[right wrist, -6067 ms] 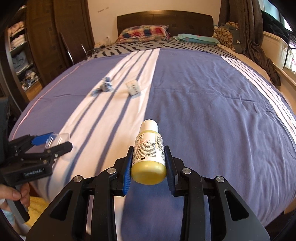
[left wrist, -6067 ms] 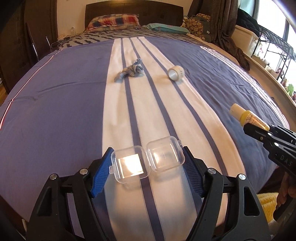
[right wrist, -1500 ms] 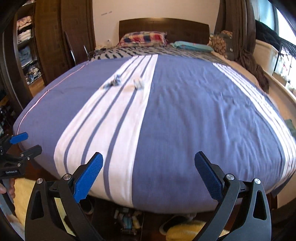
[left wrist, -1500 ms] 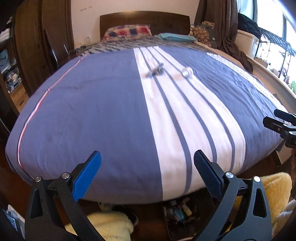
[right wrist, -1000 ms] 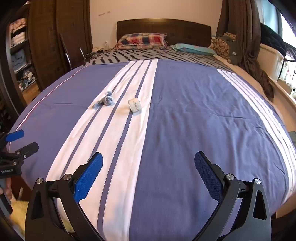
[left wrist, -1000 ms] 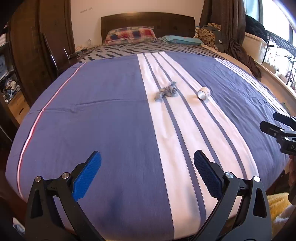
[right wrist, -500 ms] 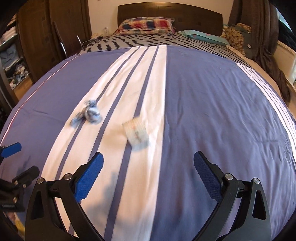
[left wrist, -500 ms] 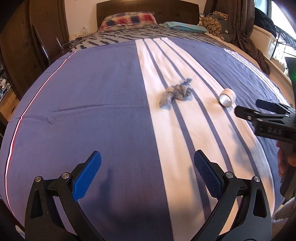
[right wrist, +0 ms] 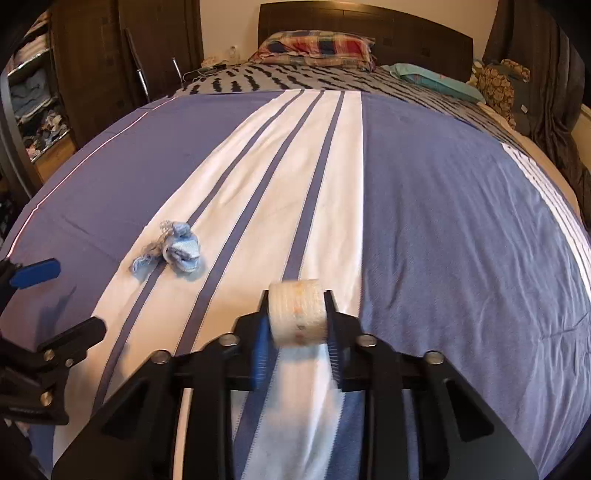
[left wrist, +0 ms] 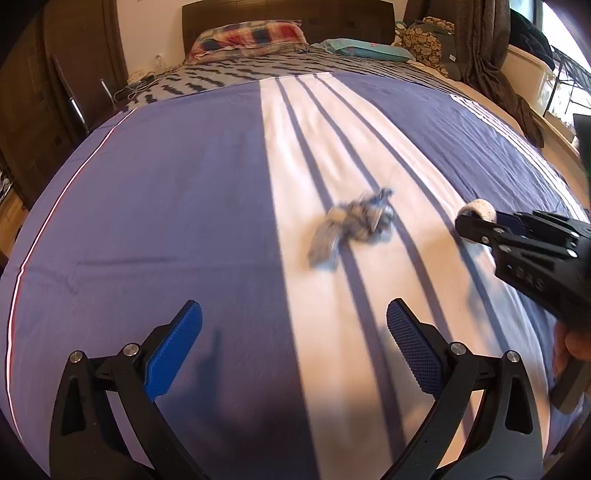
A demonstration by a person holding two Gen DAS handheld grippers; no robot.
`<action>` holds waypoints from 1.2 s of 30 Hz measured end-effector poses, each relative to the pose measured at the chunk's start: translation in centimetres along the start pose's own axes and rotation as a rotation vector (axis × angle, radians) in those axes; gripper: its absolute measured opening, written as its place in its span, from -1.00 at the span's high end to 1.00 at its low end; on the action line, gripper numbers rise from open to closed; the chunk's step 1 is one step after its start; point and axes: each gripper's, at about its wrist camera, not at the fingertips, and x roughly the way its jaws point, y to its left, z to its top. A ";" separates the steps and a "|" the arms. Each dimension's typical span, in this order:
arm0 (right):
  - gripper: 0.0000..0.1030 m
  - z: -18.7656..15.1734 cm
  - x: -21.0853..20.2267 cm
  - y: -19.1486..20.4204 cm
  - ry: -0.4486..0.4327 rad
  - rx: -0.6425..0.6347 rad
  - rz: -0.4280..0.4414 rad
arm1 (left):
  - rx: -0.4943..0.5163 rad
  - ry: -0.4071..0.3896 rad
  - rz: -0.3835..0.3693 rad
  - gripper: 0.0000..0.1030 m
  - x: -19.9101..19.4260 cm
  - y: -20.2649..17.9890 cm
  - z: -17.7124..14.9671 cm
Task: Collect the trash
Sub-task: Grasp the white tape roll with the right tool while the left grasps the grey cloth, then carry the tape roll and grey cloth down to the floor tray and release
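A crumpled blue-grey rag [left wrist: 351, 229] lies on the white stripes of the bed cover [left wrist: 166, 206]; it also shows in the right wrist view [right wrist: 173, 253]. My left gripper [left wrist: 291, 350] is open and empty, just short of the rag. My right gripper [right wrist: 297, 325] is shut on a small white roll [right wrist: 297, 314], low over the cover. In the left wrist view the right gripper [left wrist: 476, 221] is at the right with the roll [left wrist: 480, 208] at its tips.
Pillows [right wrist: 317, 46] and a dark headboard [right wrist: 369, 22] are at the far end. A wardrobe [right wrist: 74, 74] stands on the left. Curtains and clothes [left wrist: 487, 66] hang on the right. The cover [right wrist: 443, 221] stretches wide on both sides.
Both grippers moved forward over the bed. My right gripper reached the white roll and shut on it. My left gripper came closer to the rag, still open.
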 end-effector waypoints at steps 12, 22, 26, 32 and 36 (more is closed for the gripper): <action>0.51 1.0 -1.1 -2.5 -0.052 0.015 -0.009 | 0.011 -0.006 -0.060 -0.78 4.1 -2.8 4.3; 0.51 0.4 -1.2 -3.1 -0.054 0.023 -0.004 | 0.034 0.017 -0.117 0.18 5.0 -3.7 4.2; 0.51 -0.2 -2.3 -2.6 -0.056 0.019 -0.009 | 0.040 0.002 -0.115 0.21 3.0 -3.8 3.1; 0.51 -1.2 -5.9 -2.0 -0.085 0.021 -0.004 | 0.049 -0.060 -0.104 0.22 -2.9 -4.1 1.6; 0.51 -1.8 -9.5 -1.3 -0.122 0.011 -0.008 | 0.049 -0.113 -0.094 0.22 -7.3 -4.0 1.0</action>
